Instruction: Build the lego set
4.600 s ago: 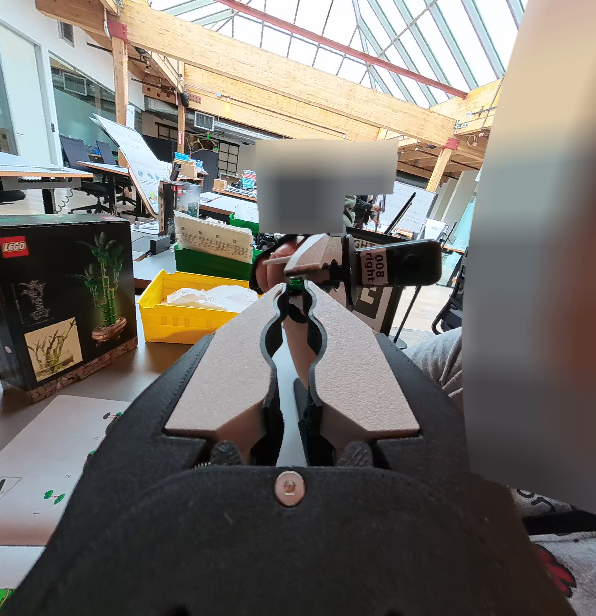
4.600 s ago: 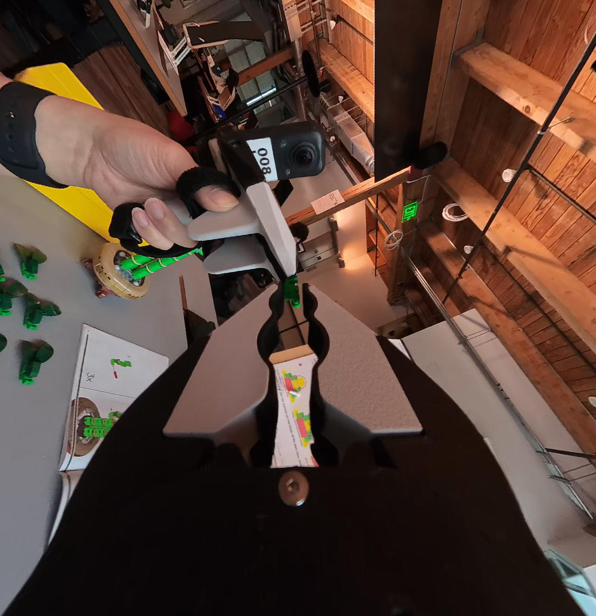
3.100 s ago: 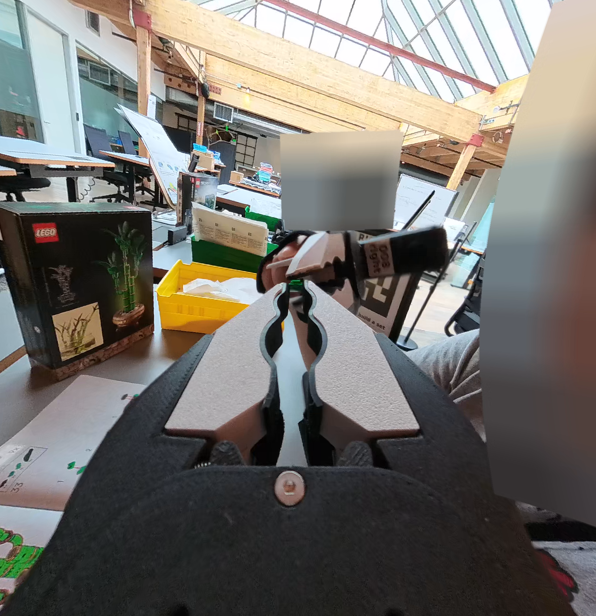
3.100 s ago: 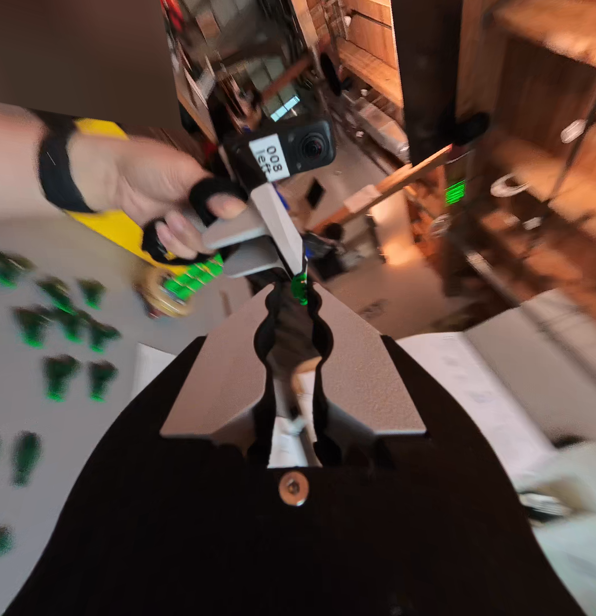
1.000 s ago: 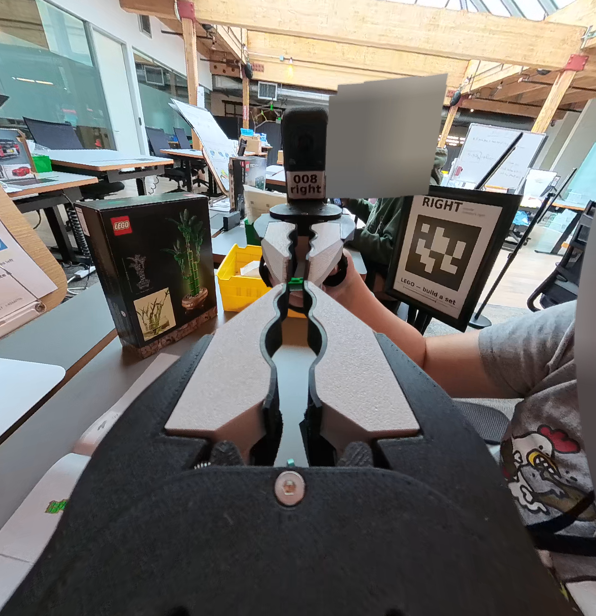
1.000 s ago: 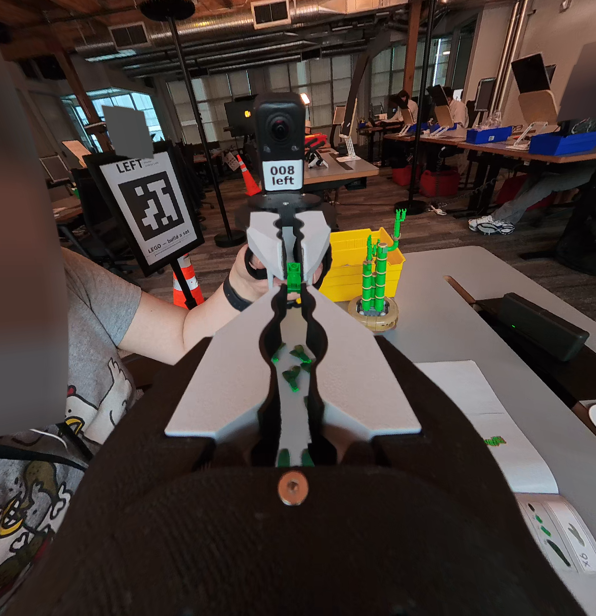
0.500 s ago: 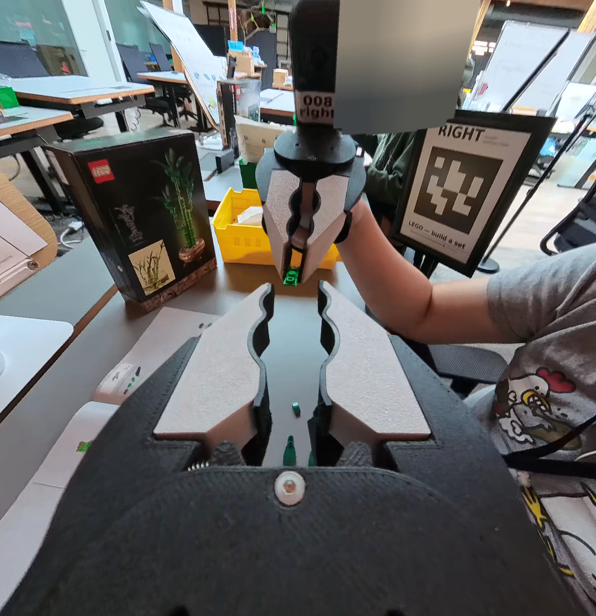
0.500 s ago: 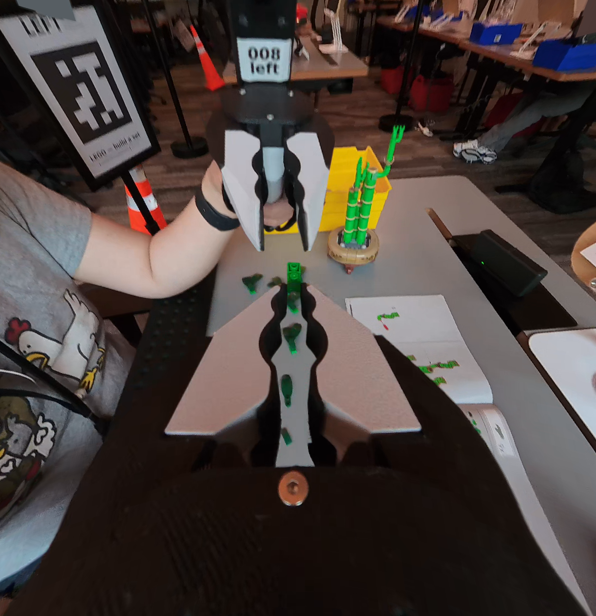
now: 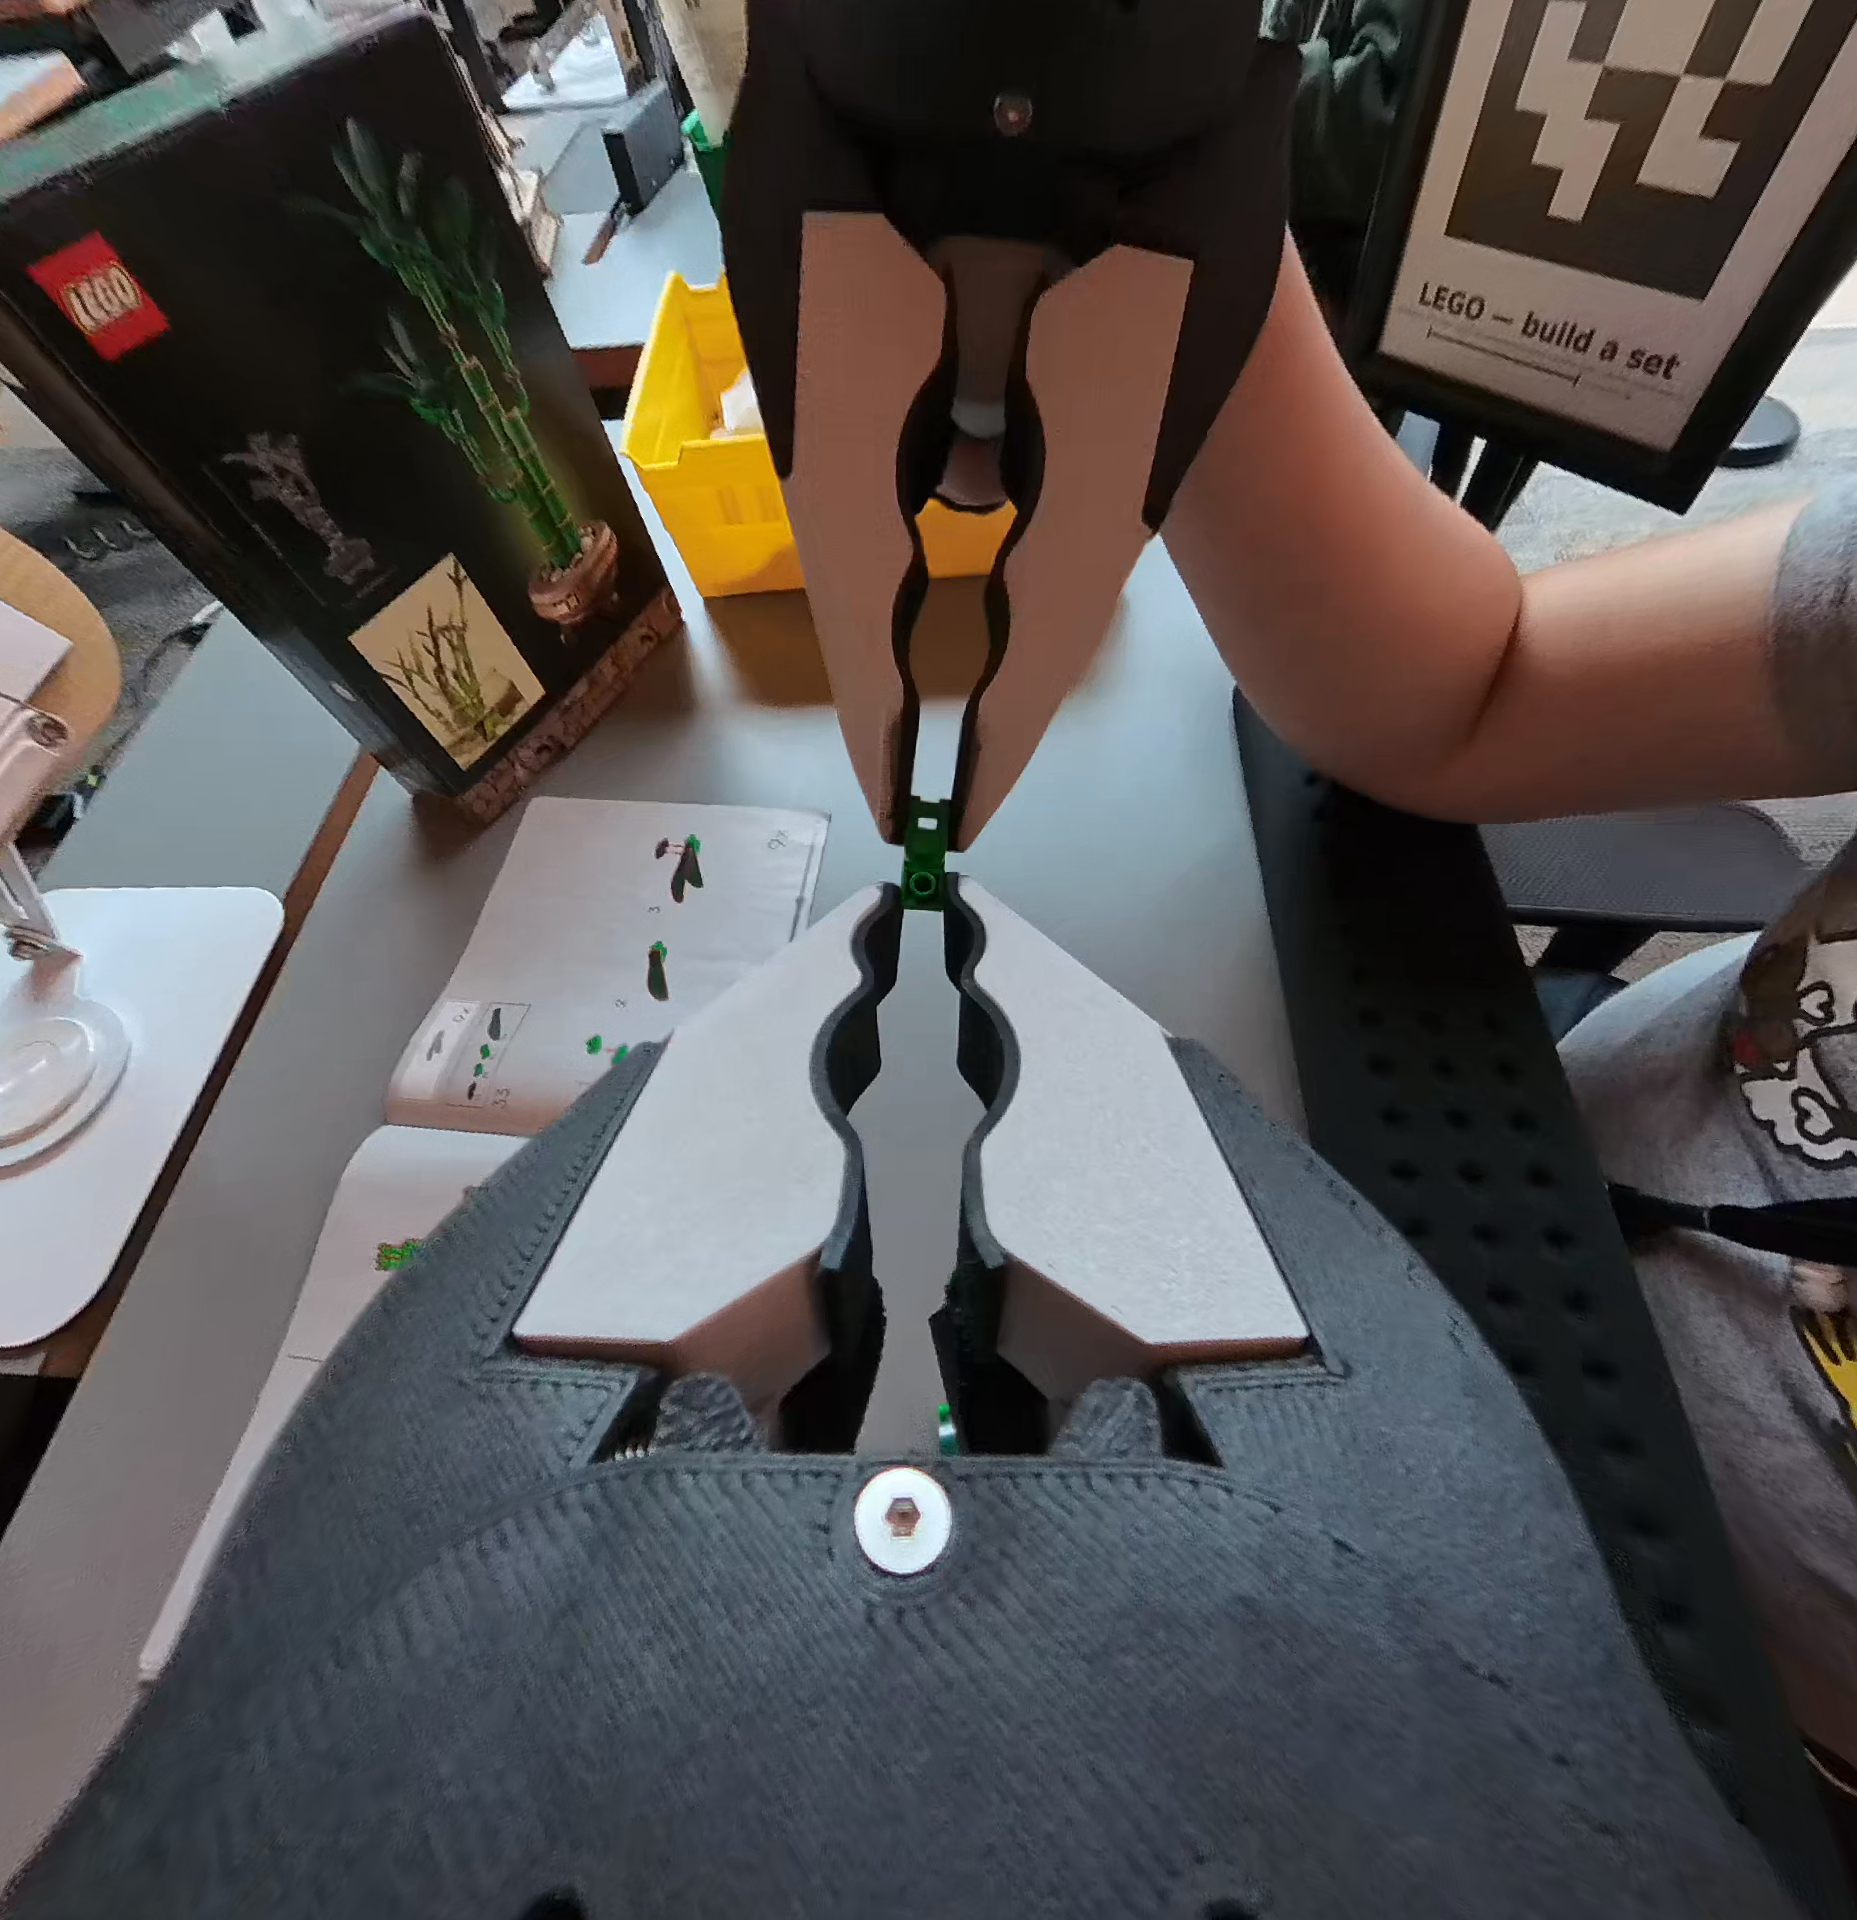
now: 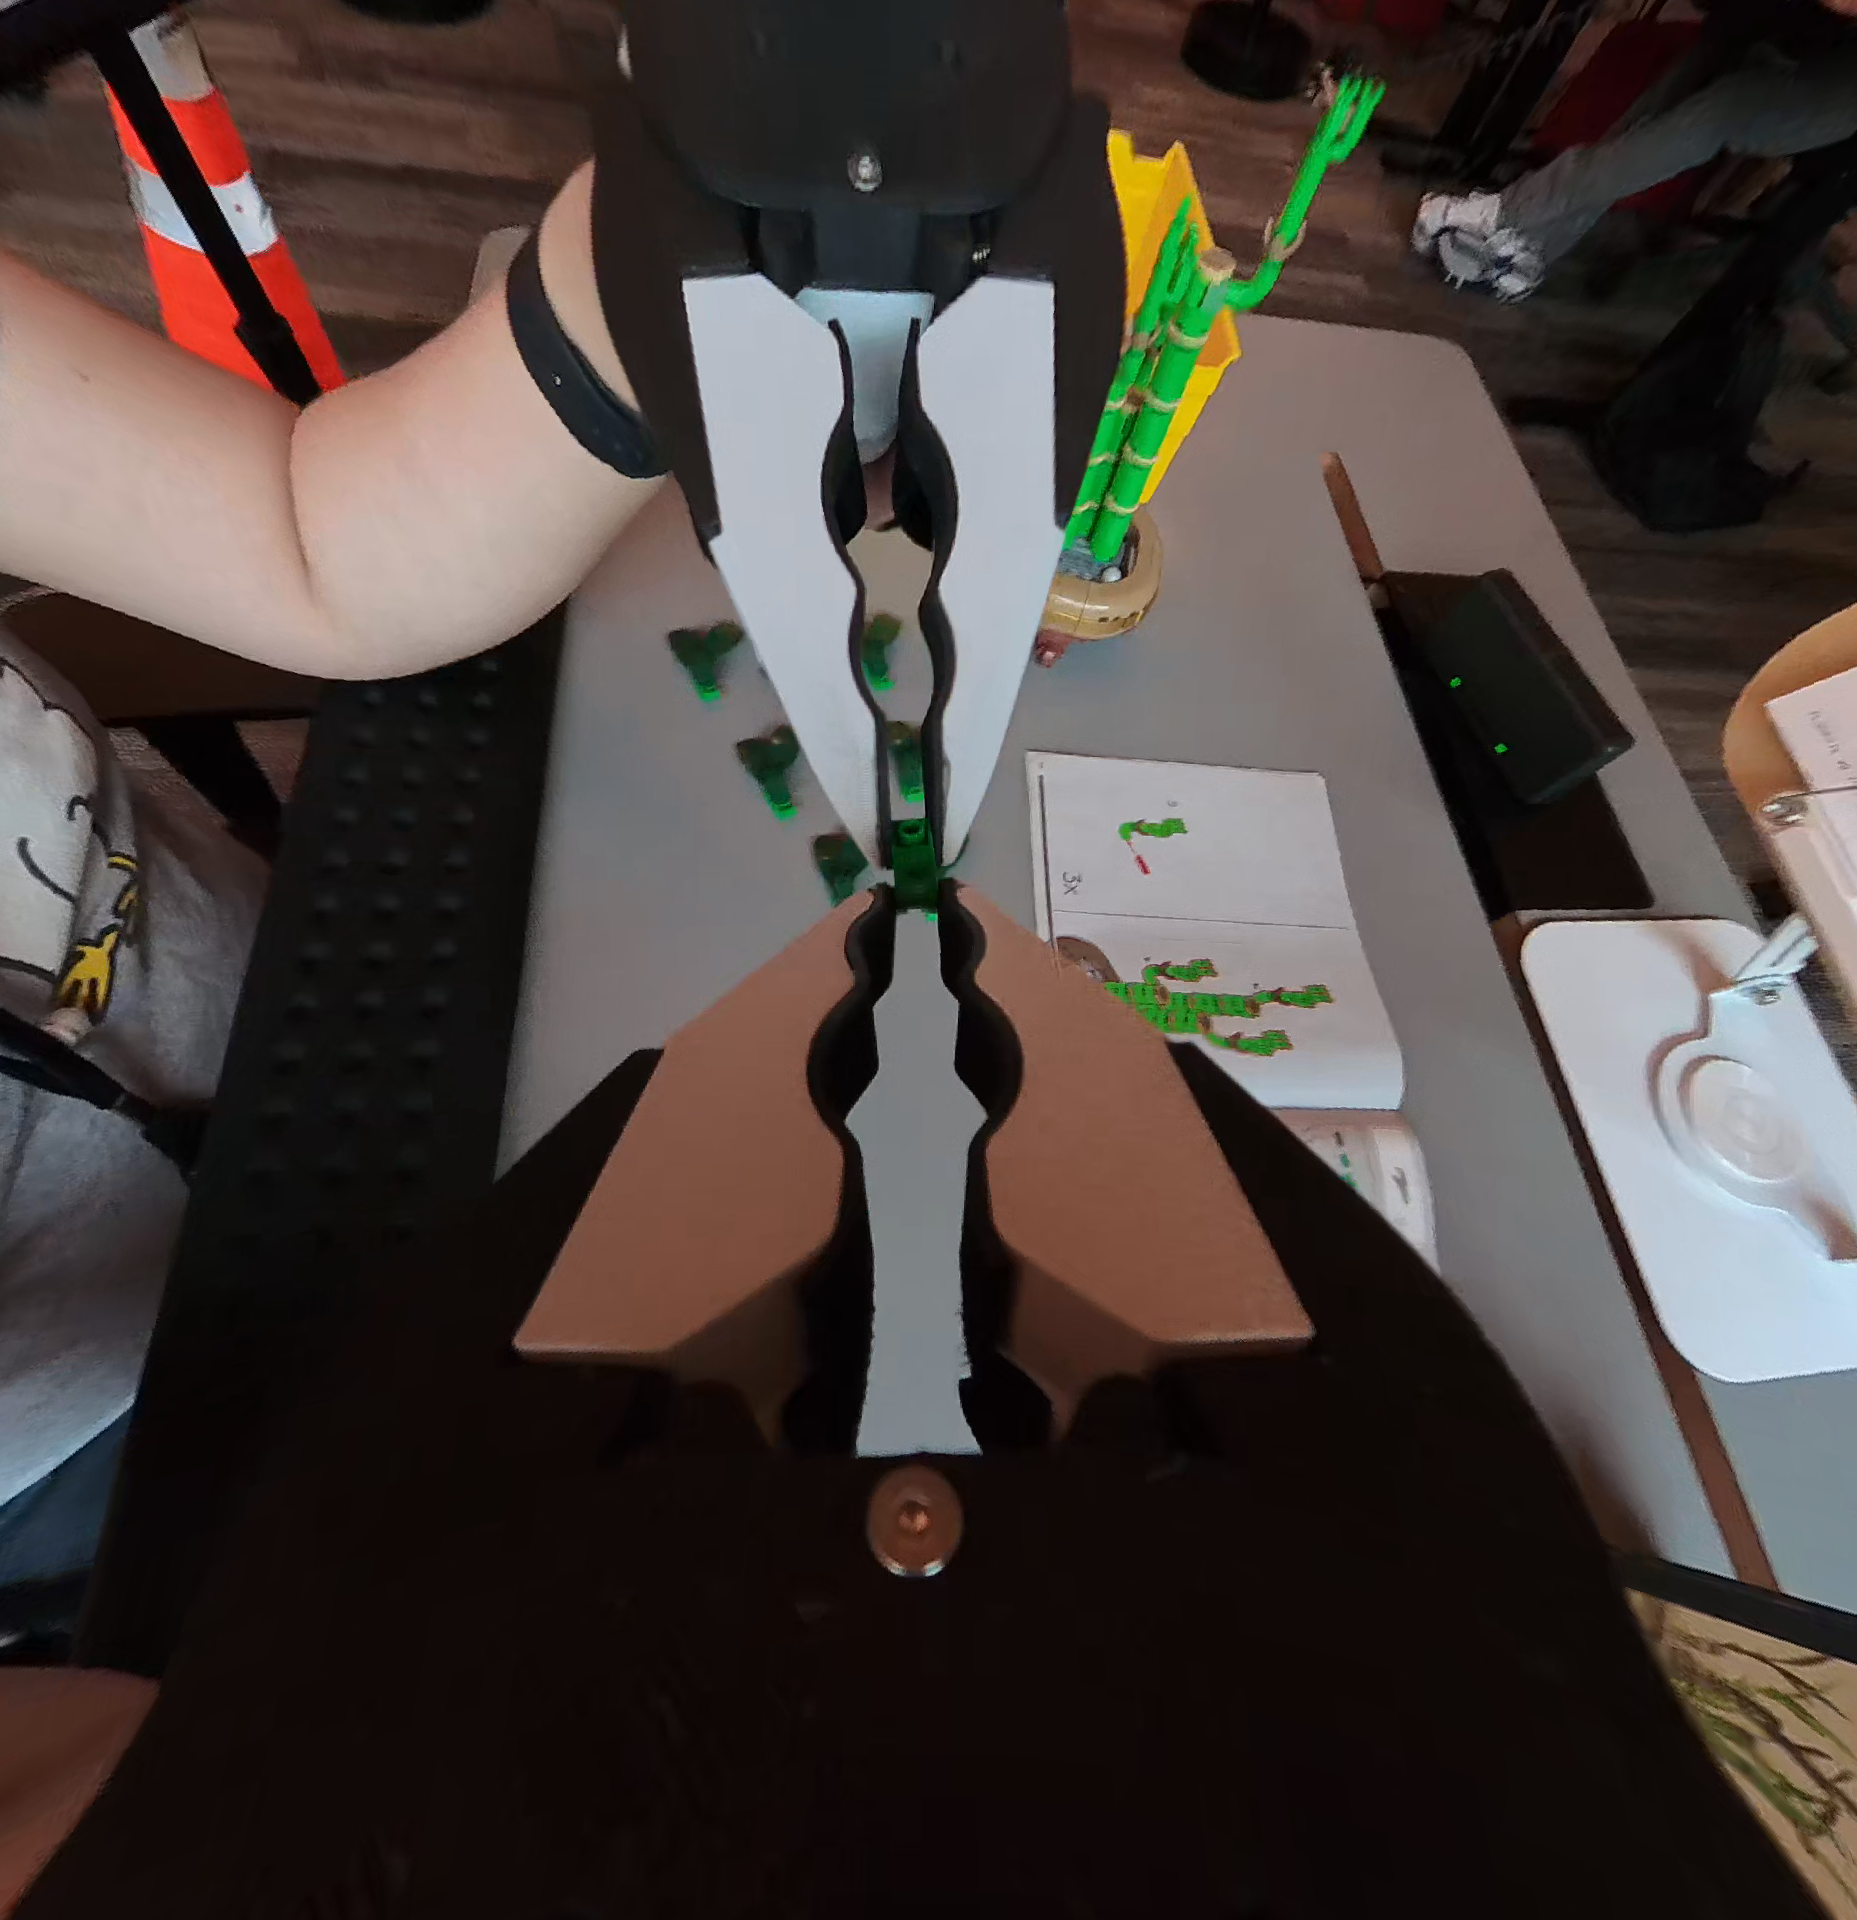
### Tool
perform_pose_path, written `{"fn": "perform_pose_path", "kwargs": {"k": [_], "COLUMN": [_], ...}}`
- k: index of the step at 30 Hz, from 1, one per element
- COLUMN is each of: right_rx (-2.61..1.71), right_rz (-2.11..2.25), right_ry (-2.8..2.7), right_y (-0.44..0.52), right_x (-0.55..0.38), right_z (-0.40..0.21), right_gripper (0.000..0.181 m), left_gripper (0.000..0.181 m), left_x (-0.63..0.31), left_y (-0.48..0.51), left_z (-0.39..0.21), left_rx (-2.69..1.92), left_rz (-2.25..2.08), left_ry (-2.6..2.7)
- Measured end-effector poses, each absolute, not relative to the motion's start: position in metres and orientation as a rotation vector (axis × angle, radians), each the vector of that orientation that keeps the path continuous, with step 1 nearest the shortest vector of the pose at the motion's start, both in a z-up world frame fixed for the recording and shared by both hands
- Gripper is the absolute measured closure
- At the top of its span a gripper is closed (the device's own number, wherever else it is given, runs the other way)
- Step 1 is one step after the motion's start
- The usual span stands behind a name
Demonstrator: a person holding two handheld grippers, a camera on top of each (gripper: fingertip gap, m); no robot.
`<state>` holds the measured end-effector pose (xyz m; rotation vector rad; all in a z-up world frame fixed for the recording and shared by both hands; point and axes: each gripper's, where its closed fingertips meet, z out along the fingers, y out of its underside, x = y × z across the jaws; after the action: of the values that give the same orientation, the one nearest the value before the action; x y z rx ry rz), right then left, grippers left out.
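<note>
The left hand-held gripper (image 9: 922,902) and the right hand-held gripper (image 10: 913,902) meet tip to tip above the surface (image 10: 1267,582). Each has its jaws nearly closed on one end of a small green piece (image 9: 924,854): the left grips the lower end, the right the upper end. The piece's long axis runs in line with both sets of fingers, so any press or pull acts along that shared axis, and neither hand-held gripper is nearer than the other. It appears to be two small elements being joined. The bamboo model (image 10: 1142,457), loose green leaf pieces (image 10: 768,764) and the instruction booklet (image 10: 1204,914) lie on the surface below.
</note>
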<state>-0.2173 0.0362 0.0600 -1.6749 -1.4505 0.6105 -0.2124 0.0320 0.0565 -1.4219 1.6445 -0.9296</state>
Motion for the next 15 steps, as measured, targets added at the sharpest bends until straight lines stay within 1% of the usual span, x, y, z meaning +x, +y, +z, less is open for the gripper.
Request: {"fn": "perform_pose_path", "kwargs": {"k": [2, 3, 5, 7, 9, 12, 15], "right_rx": [-1.615, -1.584, -1.48, -1.282, -1.014, -0.685, -0.578], "right_rz": [0.622, 0.633, 0.596, 0.587, 0.679, 0.944, 1.106], "right_ry": [-1.42, -1.396, -1.313, -1.216, -1.064, -0.821, -0.634], "right_y": [0.032, 0.029, 0.028, 0.022, 0.006, -0.015, -0.002], "right_x": [-0.217, -0.216, -0.213, -0.21, -0.205, -0.182, -0.167], "right_z": [0.075, 0.084, 0.111, 0.148, 0.194, 0.24, 0.245], "right_gripper": [0.175, 0.171, 0.157, 0.149, 0.143, 0.15, 0.155], "left_gripper": [0.175, 0.175, 0.175, 0.175, 0.176, 0.176, 0.176], "left_x": [-0.212, -0.212, -0.214, -0.217, -0.222, -0.23, -0.228], "left_y": [0.028, 0.023, 0.02, 0.025, 0.026, 0.03, 0.035], "left_z": [0.07, 0.079, 0.097, 0.119, 0.142, 0.167, 0.17], "left_rx": [-1.372, -1.342, -1.286, -1.224, -1.142, -1.039, -1.03], "left_rz": [-1.009, -1.079, -1.198, -1.291, -1.422, -1.556, -1.521], "left_ry": [1.601, 1.579, 1.506, 1.377, 1.245, 1.078, 1.027]}}
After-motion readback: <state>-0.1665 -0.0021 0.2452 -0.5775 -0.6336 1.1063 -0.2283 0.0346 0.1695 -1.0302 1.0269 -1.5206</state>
